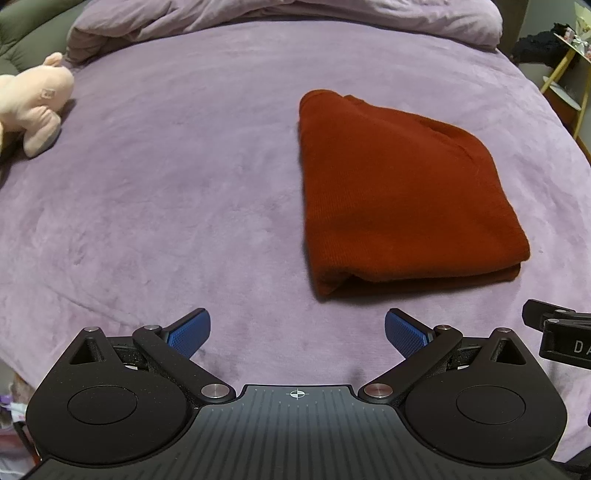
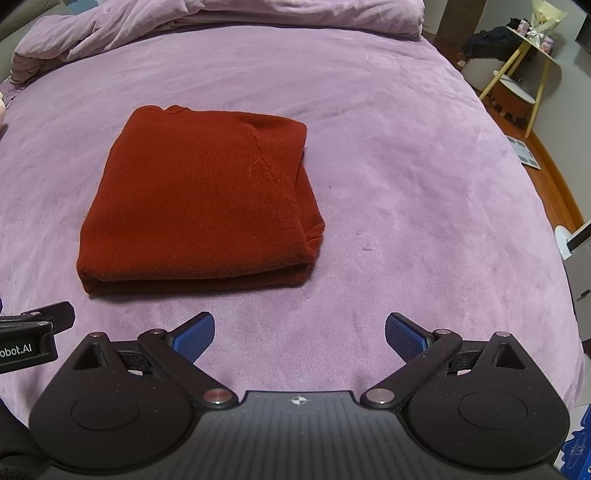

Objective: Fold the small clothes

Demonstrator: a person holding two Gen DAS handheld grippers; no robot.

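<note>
A rust-red knit garment lies folded into a thick rectangle on the purple bed cover. In the left wrist view it sits ahead and to the right of my left gripper, which is open with nothing between its blue pads. In the right wrist view the same garment lies ahead and to the left of my right gripper, also open and empty. Both grippers hover near the bed's front edge, clear of the cloth. Each gripper's side shows at the edge of the other's view.
A pink plush toy lies at the far left of the bed. A bunched purple duvet runs along the back. Right of the bed stand a yellow-legged side table with dark items and a wooden floor.
</note>
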